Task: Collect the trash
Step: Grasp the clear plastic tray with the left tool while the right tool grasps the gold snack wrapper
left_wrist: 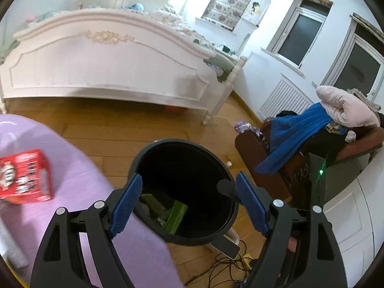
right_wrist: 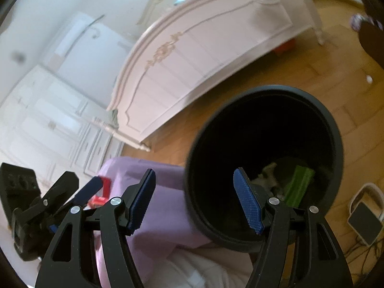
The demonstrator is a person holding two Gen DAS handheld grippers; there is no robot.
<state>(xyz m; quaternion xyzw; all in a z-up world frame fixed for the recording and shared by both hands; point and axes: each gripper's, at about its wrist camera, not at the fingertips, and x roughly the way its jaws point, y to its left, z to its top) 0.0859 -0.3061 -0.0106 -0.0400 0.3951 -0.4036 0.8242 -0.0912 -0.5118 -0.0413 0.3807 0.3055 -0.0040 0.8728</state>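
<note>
left wrist view: my left gripper hangs over the black trash bin, jaws spread wide w/ nothing between the blue pads. the bin is round, dark grey-black plastic w/ a rolled rim, standing upright on the wood floor right against the edge of the lilac-covered table. inside at the bottom i see a green packet lying tilted, plus some grey-white crumpled stuff beside it; can't tell what that is. a red box w/ white print lies on the lilac cloth, left of the gripper, blurred. behind the bin is the white bed; to the right a brown chair w/ a blue towel draped on it. a small white cap lies on the floor between bin and chair.

right wrist view: right gripper also gapes open, empty, pointing at the bin mouth. the right-hand pad overlaps the bin opening, the other sits over the lilac cloth. green packet visible deep in the bin. the left gripper shows at lower left, near the red box. frame is motion-blurred.
</note>
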